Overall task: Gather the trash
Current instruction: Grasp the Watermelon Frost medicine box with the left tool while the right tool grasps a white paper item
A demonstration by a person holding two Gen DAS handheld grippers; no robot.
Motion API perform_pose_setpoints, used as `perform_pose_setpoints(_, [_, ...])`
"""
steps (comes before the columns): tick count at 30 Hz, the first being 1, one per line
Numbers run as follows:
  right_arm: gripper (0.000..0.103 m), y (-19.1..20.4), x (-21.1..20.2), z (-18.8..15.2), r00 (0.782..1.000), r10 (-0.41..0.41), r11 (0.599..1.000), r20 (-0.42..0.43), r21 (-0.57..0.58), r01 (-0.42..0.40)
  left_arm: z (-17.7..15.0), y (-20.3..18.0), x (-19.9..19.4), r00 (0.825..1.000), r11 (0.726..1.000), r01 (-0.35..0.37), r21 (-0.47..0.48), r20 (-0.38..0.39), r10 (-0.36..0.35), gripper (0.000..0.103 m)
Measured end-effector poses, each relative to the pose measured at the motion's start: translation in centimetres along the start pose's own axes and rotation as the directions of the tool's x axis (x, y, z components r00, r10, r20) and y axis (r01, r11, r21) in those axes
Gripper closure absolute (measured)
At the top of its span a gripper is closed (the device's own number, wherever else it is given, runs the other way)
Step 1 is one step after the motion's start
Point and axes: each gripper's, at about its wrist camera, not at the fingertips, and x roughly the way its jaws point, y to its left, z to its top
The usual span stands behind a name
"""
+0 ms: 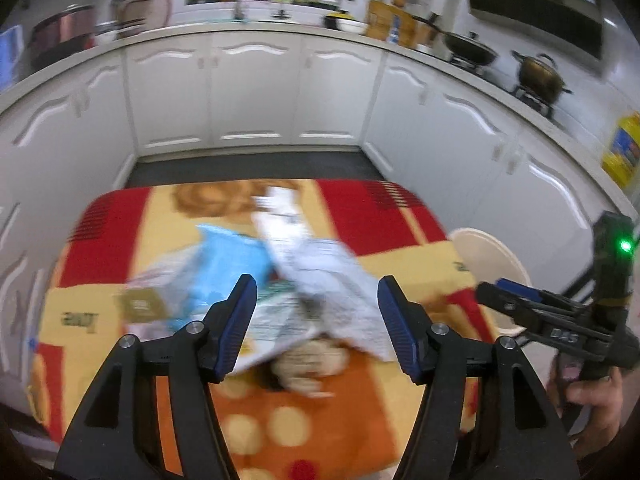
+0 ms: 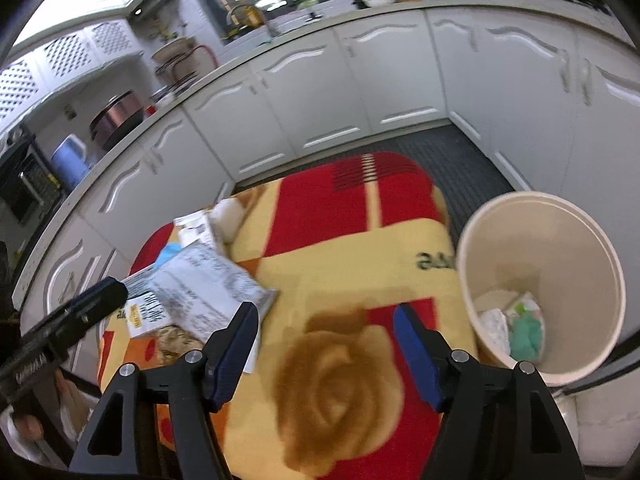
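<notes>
**Ana:** Trash (image 1: 280, 280) lies heaped on the patterned blanket (image 1: 360, 400) in the left wrist view: a blue packet (image 1: 232, 260), a white printed wrapper (image 1: 328, 280) across it, and something crumpled and brownish (image 1: 308, 364) at the near edge. It's blurred, so I can't count the pieces.

**Ben:** And the left tongs (image 1: 318, 286)?

**Ana:** Spread wide, holding nothing, with the heap showing between the two pads. The right tongs (image 1: 496, 292) appear at the right edge; from here I can't tell how far they are open. I'd lower the left ones onto a single raised fold of the wrapper rather than the whole heap, which looks too loose to lift at once.

**Ben:** What does the right wrist view add?

**Ana:** The right tongs (image 2: 326, 320) are wide open too and empty, over bare blanket (image 2: 352, 272). The heap (image 2: 200, 280) sits to their left, and the cream bin (image 2: 540, 220) stands just off the blanket's right edge with a few scraps (image 2: 512, 328) already at the bottom.

**Ben:** So how should the carry go?

**Ana:** Pinch firmly, lift clear of the blanket's pile so nothing snags, cross to the bin, and open only once the wrapper is over the rim.
</notes>
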Motion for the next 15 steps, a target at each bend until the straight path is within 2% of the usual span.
perform_pose_setpoints(3, [0.035, 1.3, 0.8, 0.3, 1.000, 0.024, 1.000, -0.017, -0.017, -0.024, 0.4, 3.0, -0.3, 0.999, 0.998, -0.047, -0.038, -0.005, 0.047, 0.041])
perform_pose_setpoints(5, [0.035, 2.0, 1.2, 0.5, 0.999, 0.033, 0.999, -0.029, -0.032, -0.034, 0.8, 5.1, 0.0, 0.998, 0.996, -0.054, -0.071, -0.028, 0.053, 0.041])
perform_pose_setpoints(8, [0.034, 3.4, 1.9, 1.2, 0.998, 0.052, 0.997, -0.040, -0.060, -0.055, 1.4, 7.8, 0.8, 0.997, 0.990, -0.039, -0.133, -0.067, 0.030, 0.040])
perform_pose_setpoints(10, [0.032, 4.5, 2.6, 2.0, 0.996, 0.069, 0.994, -0.053, -0.084, -0.073, 1.7, 9.1, 1.5, 0.995, 0.987, -0.015, -0.162, -0.100, -0.001, 0.031])
perform_pose_setpoints(11, [0.030, 5.0, 2.9, 2.2, 0.996, 0.074, 0.992, -0.057, -0.096, -0.080, 1.8, 9.6, 1.9, 0.994, 0.984, -0.001, -0.176, -0.112, -0.019, 0.030])
perform_pose_setpoints(15, [0.029, 6.8, 4.5, 3.5, 0.993, 0.089, 0.985, -0.079, -0.139, -0.100, 2.0, 10.7, 3.5, 0.987, 0.981, 0.003, -0.196, -0.155, -0.034, 0.029])
